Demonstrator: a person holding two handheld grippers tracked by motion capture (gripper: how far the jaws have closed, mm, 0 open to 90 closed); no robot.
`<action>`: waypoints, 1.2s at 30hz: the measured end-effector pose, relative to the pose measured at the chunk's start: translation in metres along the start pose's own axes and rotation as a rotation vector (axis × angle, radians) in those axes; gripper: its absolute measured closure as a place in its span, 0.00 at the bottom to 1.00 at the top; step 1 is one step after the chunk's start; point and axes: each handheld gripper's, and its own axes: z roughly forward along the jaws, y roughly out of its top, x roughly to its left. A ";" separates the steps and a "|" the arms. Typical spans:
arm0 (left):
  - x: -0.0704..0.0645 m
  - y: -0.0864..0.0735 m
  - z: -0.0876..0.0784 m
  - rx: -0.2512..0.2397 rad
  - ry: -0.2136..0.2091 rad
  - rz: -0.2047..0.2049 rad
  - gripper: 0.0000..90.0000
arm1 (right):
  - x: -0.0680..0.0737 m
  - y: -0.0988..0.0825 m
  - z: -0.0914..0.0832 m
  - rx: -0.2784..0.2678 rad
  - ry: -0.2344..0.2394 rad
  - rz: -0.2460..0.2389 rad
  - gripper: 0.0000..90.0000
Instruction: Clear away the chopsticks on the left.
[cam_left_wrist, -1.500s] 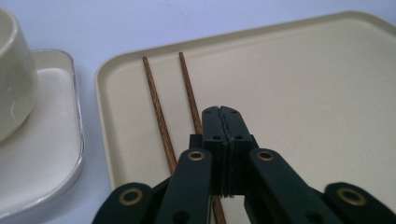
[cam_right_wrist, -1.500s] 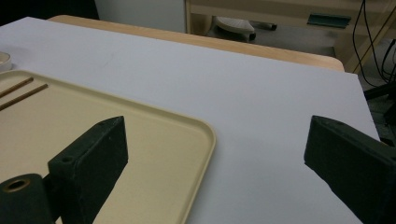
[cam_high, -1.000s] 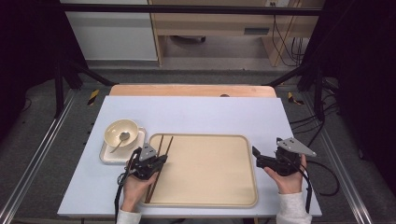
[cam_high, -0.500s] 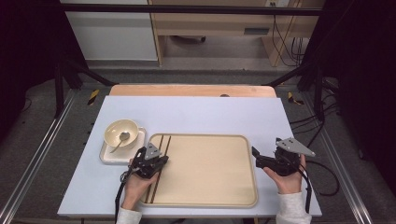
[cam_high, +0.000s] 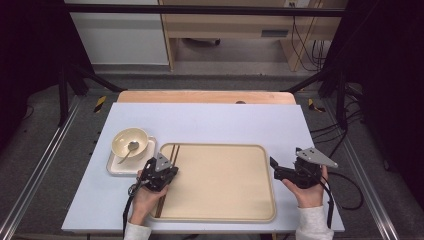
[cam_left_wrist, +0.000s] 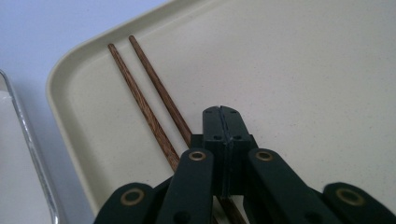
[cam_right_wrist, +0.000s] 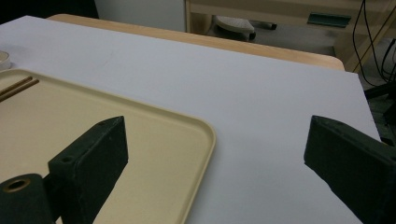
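Two brown wooden chopsticks lie side by side along the left edge of a beige tray. My left gripper rests over their near half. Its jaws are pressed together with nothing between them in the left gripper view, where the left gripper sits just right of the chopsticks and covers part of one. My right gripper is held at the tray's right edge. In the right gripper view, the right gripper stands wide open over the tray's corner and bare table.
A cream bowl with a spoon in it stands on a white square dish left of the tray. The table top is pale blue-white, with a wooden strip along its far edge.
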 end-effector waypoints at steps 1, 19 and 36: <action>0.000 0.000 0.000 -0.002 0.004 -0.007 1.00 | 0.000 0.000 0.000 -0.001 0.001 0.001 0.07; 0.008 -0.008 -0.007 -0.010 0.028 -0.054 1.00 | 0.000 0.000 0.000 -0.002 0.000 0.005 0.07; 0.003 -0.002 -0.022 -0.099 -0.026 -0.035 0.99 | -0.001 0.001 -0.002 -0.011 0.002 0.007 0.07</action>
